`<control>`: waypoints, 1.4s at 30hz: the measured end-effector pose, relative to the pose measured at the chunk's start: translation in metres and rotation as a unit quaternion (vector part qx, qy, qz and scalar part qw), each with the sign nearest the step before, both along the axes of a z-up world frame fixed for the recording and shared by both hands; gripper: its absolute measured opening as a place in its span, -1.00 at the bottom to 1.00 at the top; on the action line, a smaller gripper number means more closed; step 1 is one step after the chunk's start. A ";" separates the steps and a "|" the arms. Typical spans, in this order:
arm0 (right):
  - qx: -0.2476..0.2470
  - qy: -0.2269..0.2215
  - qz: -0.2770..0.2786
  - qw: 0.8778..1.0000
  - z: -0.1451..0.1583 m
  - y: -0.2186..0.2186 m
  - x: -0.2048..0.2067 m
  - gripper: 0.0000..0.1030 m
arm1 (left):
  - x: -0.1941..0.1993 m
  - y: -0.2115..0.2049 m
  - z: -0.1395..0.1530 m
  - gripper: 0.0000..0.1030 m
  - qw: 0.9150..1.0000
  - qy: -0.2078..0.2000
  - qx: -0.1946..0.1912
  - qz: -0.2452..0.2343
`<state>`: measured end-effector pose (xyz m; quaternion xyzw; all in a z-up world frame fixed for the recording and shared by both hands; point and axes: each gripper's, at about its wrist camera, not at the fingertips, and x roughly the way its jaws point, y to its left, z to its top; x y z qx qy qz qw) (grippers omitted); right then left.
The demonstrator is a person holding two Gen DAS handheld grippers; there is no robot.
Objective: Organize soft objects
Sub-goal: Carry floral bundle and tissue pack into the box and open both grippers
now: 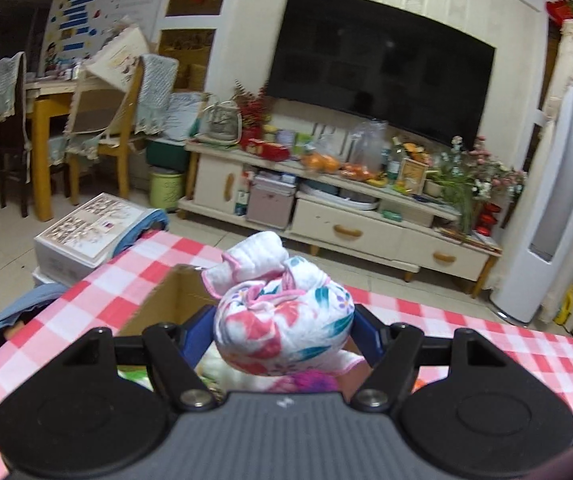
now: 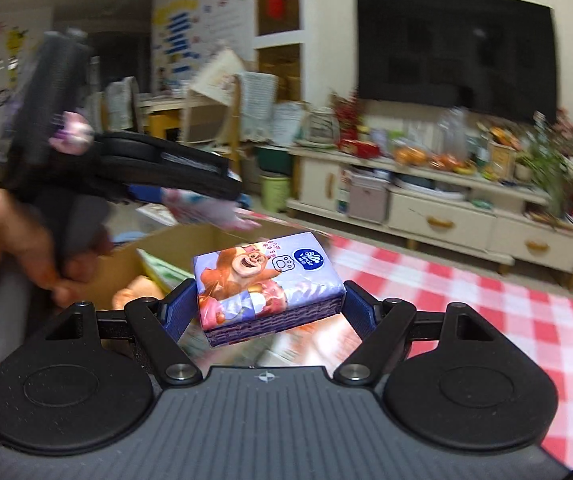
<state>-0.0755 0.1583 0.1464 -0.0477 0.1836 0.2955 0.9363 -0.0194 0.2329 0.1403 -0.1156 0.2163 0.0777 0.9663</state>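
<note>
My left gripper (image 1: pixel 282 332) is shut on a knotted floral cloth bundle (image 1: pixel 282 316), white with pink and teal flowers, held above an open cardboard box (image 1: pixel 166 300). In the right wrist view the left gripper (image 2: pixel 206 200) shows at the left, blurred, with the cloth (image 2: pixel 214 208) in it over the same box (image 2: pixel 174 240). My right gripper (image 2: pixel 270 304) is shut on a purple tissue pack (image 2: pixel 266 284) printed with a cartoon bear, held just above the box's near side. Soft items lie inside the box (image 2: pixel 142 292).
The box stands on a table with a red-and-white checked cloth (image 2: pixel 466 292). Beyond it are a cluttered TV stand (image 1: pixel 346 208), a dark television (image 1: pixel 378 68), chairs and a yellow table (image 1: pixel 46 120) at the left, a stacked white carton (image 1: pixel 82 236) beside the table.
</note>
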 end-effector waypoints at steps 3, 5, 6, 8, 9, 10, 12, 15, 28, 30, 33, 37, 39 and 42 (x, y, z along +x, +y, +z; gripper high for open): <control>-0.007 -0.003 0.025 1.000 0.001 0.024 0.003 0.87 | 0.008 0.010 -0.006 0.39 1.000 0.012 -0.004 0.009; -0.012 -0.003 0.036 0.999 0.000 0.037 0.008 0.87 | 0.009 0.016 -0.010 0.39 1.000 0.019 -0.005 0.012; -0.015 -0.003 0.041 0.999 -0.001 0.042 0.010 0.87 | 0.009 0.018 -0.011 0.39 1.000 0.022 -0.006 0.013; -0.025 -0.004 0.050 0.998 -0.004 0.051 0.014 0.88 | 0.010 0.022 -0.015 0.39 0.999 0.028 -0.009 0.012; -0.031 -0.006 0.054 0.998 -0.006 0.056 0.016 0.88 | 0.011 0.024 -0.016 0.40 0.999 0.032 -0.010 0.012; -0.037 -0.007 0.058 0.998 -0.007 0.061 0.019 0.88 | 0.011 0.026 -0.018 0.40 0.999 0.035 -0.010 0.013; -0.046 -0.007 0.065 0.997 -0.011 0.068 0.024 0.88 | 0.013 0.031 -0.020 0.40 0.999 0.041 -0.011 0.018; -0.063 -0.006 0.081 0.995 -0.016 0.080 0.030 1.00 | 0.013 0.035 -0.024 0.42 0.998 0.048 -0.020 0.018; -0.014 0.021 0.012 1.000 -0.012 0.041 0.013 0.99 | -0.015 0.015 -0.005 0.98 1.000 0.022 0.003 0.011; -0.001 0.035 -0.013 0.999 -0.011 0.028 0.009 1.00 | -0.022 0.009 -0.002 0.98 1.000 0.020 0.010 0.008; 0.007 0.054 -0.053 0.997 -0.009 0.016 0.005 1.00 | -0.031 0.000 -0.001 0.98 1.000 0.021 0.022 0.008; 0.012 0.057 -0.090 0.994 -0.004 0.002 -0.003 1.00 | -0.044 -0.016 0.000 0.98 0.999 0.028 0.042 0.008; 0.018 0.065 -0.102 0.993 0.000 -0.005 -0.008 1.00 | -0.053 -0.025 -0.001 0.98 0.998 0.035 0.052 0.010; 0.029 0.079 -0.113 0.990 0.001 -0.017 -0.012 1.00 | -0.068 -0.034 -0.003 0.98 0.997 0.044 0.062 0.006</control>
